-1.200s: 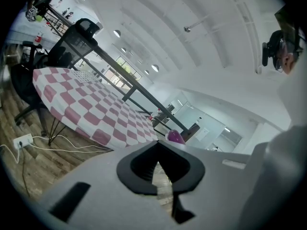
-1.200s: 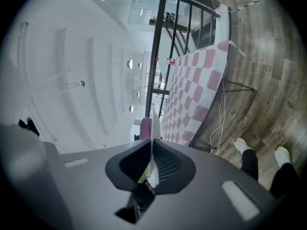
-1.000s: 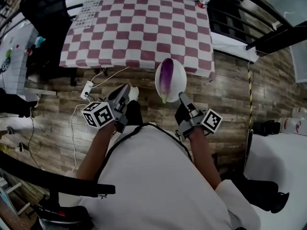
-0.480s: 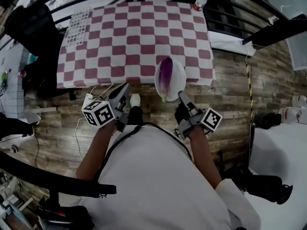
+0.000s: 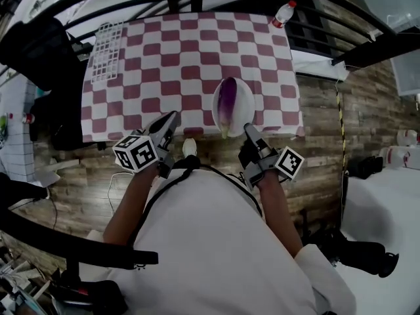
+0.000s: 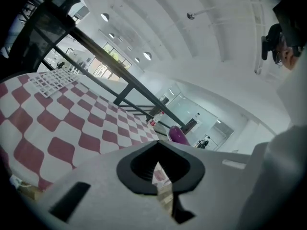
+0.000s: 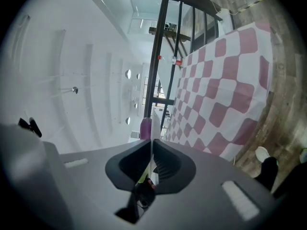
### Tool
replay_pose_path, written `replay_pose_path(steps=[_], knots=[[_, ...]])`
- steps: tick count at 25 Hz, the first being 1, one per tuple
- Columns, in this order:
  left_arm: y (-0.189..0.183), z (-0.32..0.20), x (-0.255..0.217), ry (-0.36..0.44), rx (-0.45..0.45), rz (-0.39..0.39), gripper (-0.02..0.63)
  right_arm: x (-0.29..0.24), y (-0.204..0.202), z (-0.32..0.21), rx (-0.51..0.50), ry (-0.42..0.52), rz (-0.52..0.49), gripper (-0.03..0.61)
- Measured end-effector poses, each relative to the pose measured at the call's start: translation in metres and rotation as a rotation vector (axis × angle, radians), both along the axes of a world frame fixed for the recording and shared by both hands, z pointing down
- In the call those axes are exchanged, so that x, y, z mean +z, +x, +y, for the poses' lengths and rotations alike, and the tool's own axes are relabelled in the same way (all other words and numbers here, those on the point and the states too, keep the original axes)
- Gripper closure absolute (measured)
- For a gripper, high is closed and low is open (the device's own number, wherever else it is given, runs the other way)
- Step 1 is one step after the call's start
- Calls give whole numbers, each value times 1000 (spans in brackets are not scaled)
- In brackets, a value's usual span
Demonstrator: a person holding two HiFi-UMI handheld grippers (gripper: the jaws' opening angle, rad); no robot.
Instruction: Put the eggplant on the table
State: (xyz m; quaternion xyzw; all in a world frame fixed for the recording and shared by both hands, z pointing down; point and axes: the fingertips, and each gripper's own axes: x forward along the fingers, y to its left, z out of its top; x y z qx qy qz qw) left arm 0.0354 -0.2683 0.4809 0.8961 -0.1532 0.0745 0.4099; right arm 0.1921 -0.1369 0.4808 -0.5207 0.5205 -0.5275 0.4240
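The eggplant (image 5: 228,101) lies lengthwise on a white plate (image 5: 244,104) over the near edge of the checked table (image 5: 170,58), right of its middle, with the stem end toward the person. A white wire rack (image 5: 105,41) sits at the far left corner. The left gripper (image 5: 173,117) hangs at the near edge, jaws together and empty. The right gripper (image 5: 248,130) pinches the plate's near rim, jaws nearly closed on the thin edge. A bottle (image 5: 283,13) stands at the far right corner.

Eggplant (image 5: 228,100) on white plate (image 5: 249,104) over checkered table (image 5: 164,61), right gripper (image 5: 247,130) on plate rim, left gripper (image 5: 174,116) nearby
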Motion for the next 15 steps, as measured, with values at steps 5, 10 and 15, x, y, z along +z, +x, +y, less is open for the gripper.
replay_pose_path(steps=[5, 10, 15], knots=[[2, -47, 1, 2, 27, 1, 611, -2, 3, -46, 20, 8, 15, 551], [1, -81, 4, -5, 49, 4, 611, -1, 4, -77, 47, 8, 16, 551], [0, -105, 11, -8, 55, -9, 611, 3, 2, -100, 45, -4, 5, 551]])
